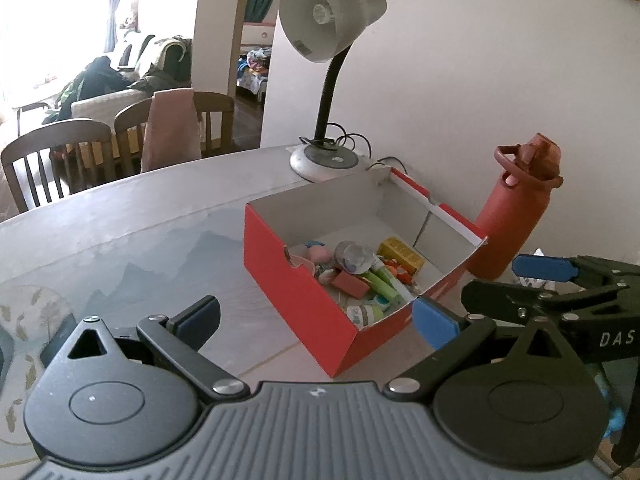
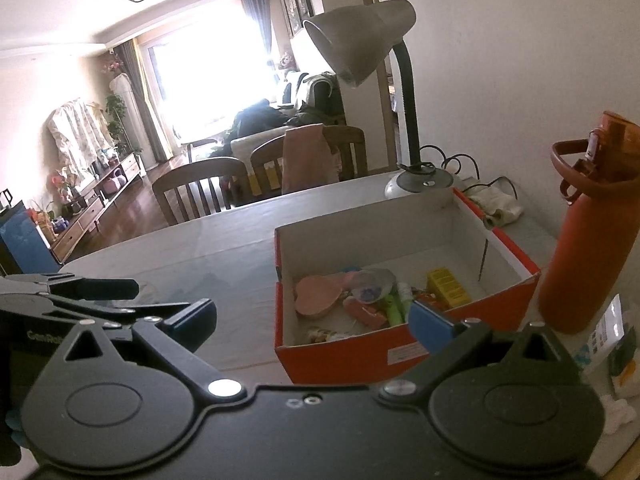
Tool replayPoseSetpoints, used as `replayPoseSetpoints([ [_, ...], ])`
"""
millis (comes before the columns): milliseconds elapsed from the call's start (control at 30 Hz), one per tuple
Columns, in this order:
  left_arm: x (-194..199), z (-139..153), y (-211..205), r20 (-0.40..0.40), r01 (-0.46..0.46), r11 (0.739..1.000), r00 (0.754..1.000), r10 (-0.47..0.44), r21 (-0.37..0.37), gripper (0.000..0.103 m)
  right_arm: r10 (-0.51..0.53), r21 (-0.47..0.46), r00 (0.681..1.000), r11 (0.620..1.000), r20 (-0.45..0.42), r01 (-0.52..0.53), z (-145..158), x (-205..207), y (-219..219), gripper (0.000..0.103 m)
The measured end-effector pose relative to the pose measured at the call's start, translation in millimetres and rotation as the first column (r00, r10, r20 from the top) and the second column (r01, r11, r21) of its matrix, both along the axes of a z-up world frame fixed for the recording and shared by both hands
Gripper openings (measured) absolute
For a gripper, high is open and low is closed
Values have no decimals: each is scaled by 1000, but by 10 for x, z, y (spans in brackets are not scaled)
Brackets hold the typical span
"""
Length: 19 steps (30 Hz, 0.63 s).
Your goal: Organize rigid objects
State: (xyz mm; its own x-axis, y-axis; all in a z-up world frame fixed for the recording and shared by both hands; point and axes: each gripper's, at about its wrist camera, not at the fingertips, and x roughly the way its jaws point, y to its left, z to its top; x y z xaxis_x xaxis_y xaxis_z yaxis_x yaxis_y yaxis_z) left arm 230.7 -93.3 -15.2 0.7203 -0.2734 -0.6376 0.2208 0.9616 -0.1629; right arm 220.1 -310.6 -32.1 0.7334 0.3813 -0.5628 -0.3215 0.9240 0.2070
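The left gripper (image 1: pixel 316 320) stands with its jaws spread wide and nothing between them; its blue-padded fingertips (image 1: pixel 434 326) hang clear above the table (image 1: pixel 120 216). The right gripper (image 2: pixel 312 322) is likewise wide open and empty. Seen from the left wrist, the right gripper's far finger (image 1: pixel 542 268) shows at the right edge, the rest of that tool cut off by the frame.

Just ahead of both tools, a little toward the right, sits an open red box (image 1: pixel 304 300) with white inner walls. The left gripper's right fingertip overlaps the box's near corner in the picture; whether it touches cannot be told. In the near end of the box lies a heap of small rigid objects (image 2: pixel 368 300): a pink heart-shaped piece (image 2: pixel 318 294), a yellow packet (image 2: pixel 448 288), green tubes (image 1: pixel 386 280), a clear rounded thing (image 1: pixel 354 256), and a pink block (image 1: pixel 350 284). Several are piled over each other, and the lowest ones by the near wall are half hidden and hard to name. The far end of the box is bare.

Right of the box, close beside it, an orange-red bottle (image 2: pixel 580 240) stands upright, its lid partly cut off in the right wrist view. Beyond the box a grey desk lamp (image 1: pixel 332 20) rises from its round base, cord trailing. Farther off, past the table's edge, wooden chairs (image 1: pixel 56 156) stand, one draped with a pink cloth (image 1: pixel 170 128); the room behind is washed out by window glare.
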Motion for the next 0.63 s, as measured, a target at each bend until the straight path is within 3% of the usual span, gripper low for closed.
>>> replayPoseSetpoints([
  [633, -39, -10, 59, -9, -18, 1000, 1000, 18, 5, 103, 9, -1, 1000, 1000, -19, -9, -35, -78, 119, 102],
])
